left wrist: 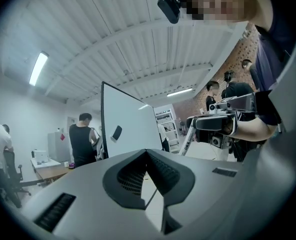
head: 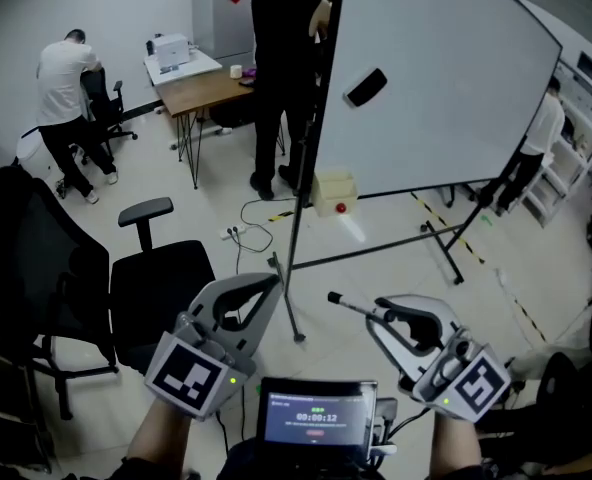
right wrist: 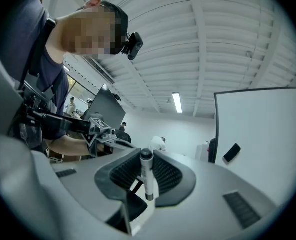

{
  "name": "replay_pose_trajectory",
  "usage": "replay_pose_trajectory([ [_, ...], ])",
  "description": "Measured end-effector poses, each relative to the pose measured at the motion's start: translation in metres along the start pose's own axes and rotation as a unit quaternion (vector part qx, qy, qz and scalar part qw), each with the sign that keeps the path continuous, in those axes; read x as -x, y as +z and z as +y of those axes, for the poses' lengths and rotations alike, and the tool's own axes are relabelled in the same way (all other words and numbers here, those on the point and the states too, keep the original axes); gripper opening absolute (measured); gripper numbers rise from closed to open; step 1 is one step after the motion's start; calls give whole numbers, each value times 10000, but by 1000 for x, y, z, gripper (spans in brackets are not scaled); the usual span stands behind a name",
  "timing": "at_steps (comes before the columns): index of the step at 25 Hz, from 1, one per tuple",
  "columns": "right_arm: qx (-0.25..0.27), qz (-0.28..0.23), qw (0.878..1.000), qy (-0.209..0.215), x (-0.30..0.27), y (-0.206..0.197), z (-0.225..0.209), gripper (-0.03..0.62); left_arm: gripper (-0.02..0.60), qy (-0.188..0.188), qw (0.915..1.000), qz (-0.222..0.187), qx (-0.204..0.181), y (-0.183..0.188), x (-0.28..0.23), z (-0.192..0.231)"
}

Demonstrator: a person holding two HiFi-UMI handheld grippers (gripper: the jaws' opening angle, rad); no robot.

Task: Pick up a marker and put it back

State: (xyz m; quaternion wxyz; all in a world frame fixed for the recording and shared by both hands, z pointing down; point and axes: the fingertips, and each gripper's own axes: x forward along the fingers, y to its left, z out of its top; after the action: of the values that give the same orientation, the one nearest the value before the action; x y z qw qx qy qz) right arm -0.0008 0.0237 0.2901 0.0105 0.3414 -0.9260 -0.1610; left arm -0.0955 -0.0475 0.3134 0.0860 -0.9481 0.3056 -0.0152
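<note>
Nearest the head camera sat a small dark screen with a lit display (head: 316,413). Just beyond it, the two hand-held claws pointed out level over the pale floor. The right gripper (head: 381,316) was pinching a slim grey-white marker with a dark cap (head: 356,306) between its ribbed pads. The marker lay crosswise and stuck out towards the left gripper (head: 274,284), whose jaws were pressed together with nothing between them. The pick-up looked done and the marker in carry, so the put-back was the step in hand. A large white board on a black stand (head: 436,78) stood well ahead, with a cream box (head: 334,190) on its frame. That box seemed the likely home, though this could not be told for certain. The next move called for bringing the marker over its place, lining it up, and only then letting the jaws part.
</note>
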Motion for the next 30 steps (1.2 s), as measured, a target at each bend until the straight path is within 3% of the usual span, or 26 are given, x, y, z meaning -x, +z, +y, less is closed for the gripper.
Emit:
replay_pose_trajectory([
  [13,-43,-118,9996,-266,82,19,15,95,0,-74,9993,-123,334,22,2,-67],
  [25,-509,-96,9982,-291,229,4,20,95,0,65,9995,-199,221,45,-20,-203],
  [30,-888,-195,9957,-178,253,3,23,95,0,193,9998,86,33,43,-15,-238],
])
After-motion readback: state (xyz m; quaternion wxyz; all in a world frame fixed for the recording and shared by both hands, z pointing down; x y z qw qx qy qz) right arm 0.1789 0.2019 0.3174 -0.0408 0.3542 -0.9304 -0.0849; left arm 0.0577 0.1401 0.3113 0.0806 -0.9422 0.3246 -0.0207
